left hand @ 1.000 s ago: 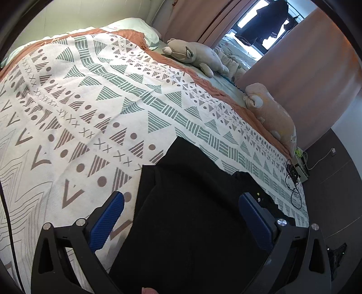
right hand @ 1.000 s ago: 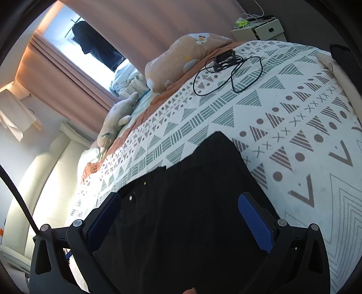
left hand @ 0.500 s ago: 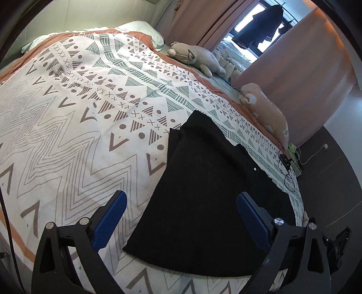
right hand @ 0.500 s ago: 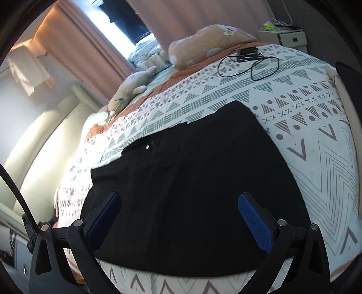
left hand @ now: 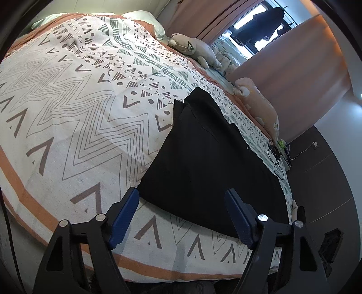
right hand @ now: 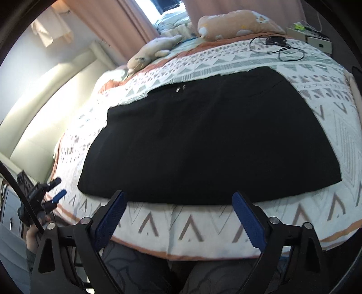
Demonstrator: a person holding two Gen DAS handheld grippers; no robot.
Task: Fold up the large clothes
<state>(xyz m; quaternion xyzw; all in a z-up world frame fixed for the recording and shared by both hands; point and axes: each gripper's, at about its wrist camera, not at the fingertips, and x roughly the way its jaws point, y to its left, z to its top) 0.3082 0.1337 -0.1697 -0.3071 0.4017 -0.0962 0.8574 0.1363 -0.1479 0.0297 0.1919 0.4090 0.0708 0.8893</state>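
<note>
A large black garment [right hand: 203, 140] lies spread flat on the patterned bedspread [right hand: 328, 126], its lower hem near the bed's front edge. In the left wrist view the black garment [left hand: 210, 153] runs away to the right. My left gripper [left hand: 181, 203] hovers over the hem's near-left corner, jaws closing, nothing between the blue pads. My right gripper [right hand: 178, 203] hangs just in front of the hem, jaws closing too, nothing pinched. The left gripper [right hand: 54, 190] also shows at the far left of the right wrist view, held by a hand [right hand: 34, 235].
Two plush toys [left hand: 196, 48] [left hand: 258, 106] lie along the far side of the bed, with a black cable [right hand: 278, 48] near one. A pillow [left hand: 144, 21] sits at the head. Curtains [left hand: 294, 58], a dark floor [left hand: 334, 171] and a bedside box [right hand: 316, 39] lie beyond. The person's patterned trousers [right hand: 140, 266] are below.
Both grippers have drawn back from over the garment toward the bed's front edge. The whole garment and its hem have come into view. Both pairs of jaws have narrowed a little.
</note>
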